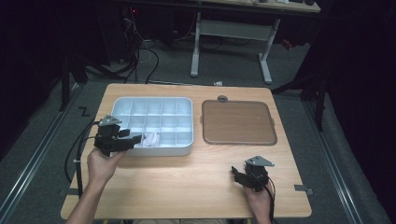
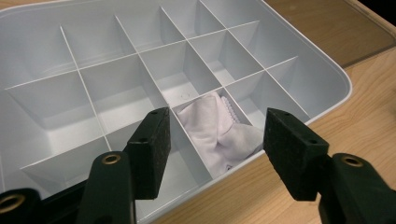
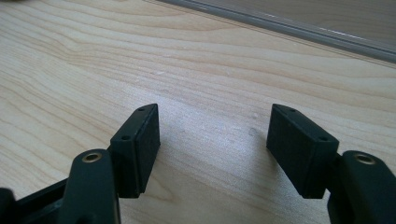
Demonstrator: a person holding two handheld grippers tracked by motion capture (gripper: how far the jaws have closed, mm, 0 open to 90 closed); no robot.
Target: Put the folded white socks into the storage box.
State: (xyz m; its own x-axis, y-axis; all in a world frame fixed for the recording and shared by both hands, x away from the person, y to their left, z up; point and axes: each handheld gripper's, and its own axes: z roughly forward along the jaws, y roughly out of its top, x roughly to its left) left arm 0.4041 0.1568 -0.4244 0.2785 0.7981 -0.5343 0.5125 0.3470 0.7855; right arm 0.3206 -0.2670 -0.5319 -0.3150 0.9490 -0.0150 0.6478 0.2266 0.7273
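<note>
The high view looks forward and down from above the near edge of the desk (image 1: pixel 187 182), taking in all of it and the floor beyond. The left gripper view sits low and close behind its own fingers (image 2: pixel 149 149), facing down into the tray (image 2: pixel 327 70); the high view shares that tray (image 1: pixel 154 151) at left. The right gripper view is closer still, just above the bare desk (image 3: pixel 140 56), facing a mat (image 3: pixel 327 37) along its far edge, which the high view (image 1: pixel 238 122) shows at right.
</note>
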